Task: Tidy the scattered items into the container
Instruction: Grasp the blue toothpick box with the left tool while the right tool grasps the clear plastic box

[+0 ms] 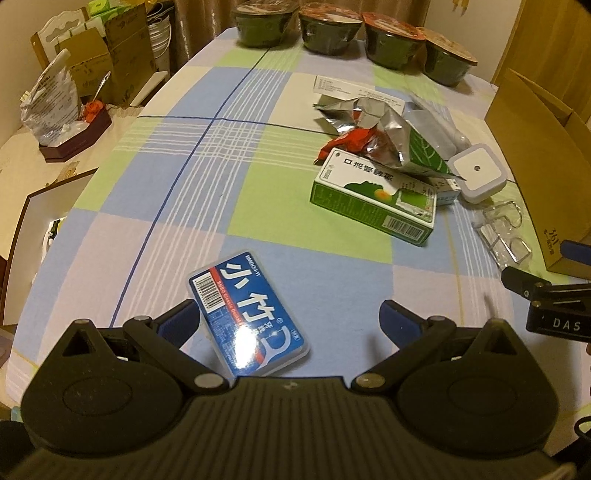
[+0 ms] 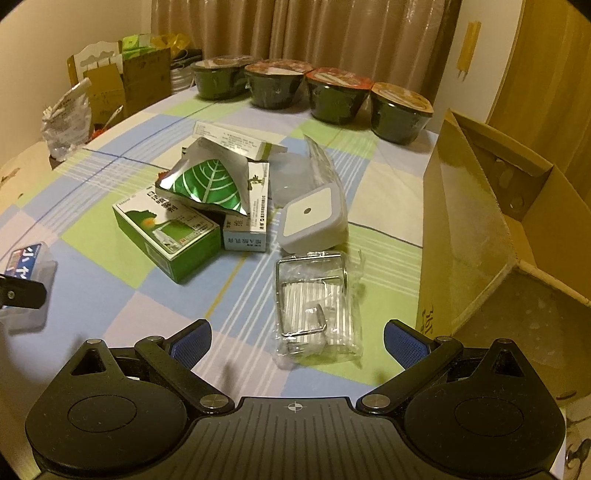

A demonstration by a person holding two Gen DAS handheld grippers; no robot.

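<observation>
Step in hand: judging by the layout, the very start of a pick; nothing is gripped yet, and every scattered item lies on the table.
Left gripper [image 1: 288, 317]: released, fingers spread wide, with the blue floss box [image 1: 248, 313] lying flat between them, just beside the left finger.
Right gripper [image 2: 297, 341]: released too, poised over the clear packet with a wire rack [image 2: 317, 306].
Container: the open cardboard box [image 2: 476, 221] stands at the table's right edge, near the packet; only bare cardboard shows inside it.
Other items: green medicine carton [image 1: 373, 199], foil pouch [image 2: 208, 182] lying on it, white square device [image 2: 314, 218].
Next move: probably closing on the floss box across its narrow width, then carrying it right, over the box wall.
Surface: checked blue-and-green tablecloth [image 1: 184, 184], soft, flat.
Room: four lidded noodle bowls [image 2: 336, 98] along the far edge, curtain [image 2: 351, 33] behind, cartons stacked at left.
</observation>
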